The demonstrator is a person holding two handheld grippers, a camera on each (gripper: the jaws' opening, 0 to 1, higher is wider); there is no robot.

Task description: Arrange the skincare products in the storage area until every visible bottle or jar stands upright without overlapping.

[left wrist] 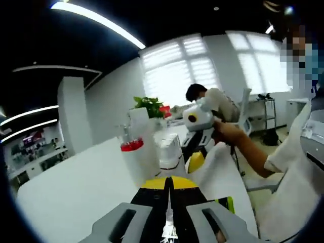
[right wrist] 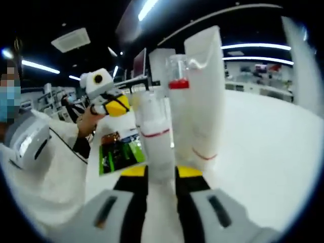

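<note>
Upright slim white plastic bottle (right wrist: 154,144), long axis vertical, pinched by right gripper (right wrist: 162,174); left gripper (left wrist: 170,188) raised, pressed together

Bare table (right wrist: 263,152) right of upright tube (right wrist: 205,91); bottles crowded left.

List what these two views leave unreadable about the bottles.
- Slim bottle, base: right gripper view, hidden between the jaws of the right gripper.
- Tall tube, any label print: right gripper view, blurred and washed out.
- Pump bottle, lower outline: left gripper view, white blurring into the white table.
- White jar, right side: left gripper view, covered by the right gripper.
</note>
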